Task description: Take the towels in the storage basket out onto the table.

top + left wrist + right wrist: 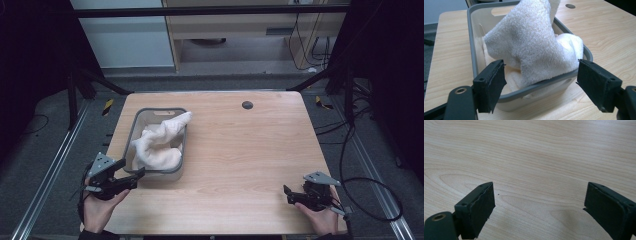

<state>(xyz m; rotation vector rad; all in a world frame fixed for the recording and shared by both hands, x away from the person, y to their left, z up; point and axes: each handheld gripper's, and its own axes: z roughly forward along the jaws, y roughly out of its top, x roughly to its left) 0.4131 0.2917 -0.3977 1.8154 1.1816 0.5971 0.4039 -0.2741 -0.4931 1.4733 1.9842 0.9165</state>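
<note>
Left gripper spread wide, jaws straddling the near end of the grey bin, gripping nothing. White towel heaped inside, spilling over the far rim, at the table's left. Right gripper wide open too, over bare wood near right.

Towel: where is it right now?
In the high view the white towel lies bunched in the grey bin at the table's left, one end draped over the rim, just ahead of the open left gripper.
</note>
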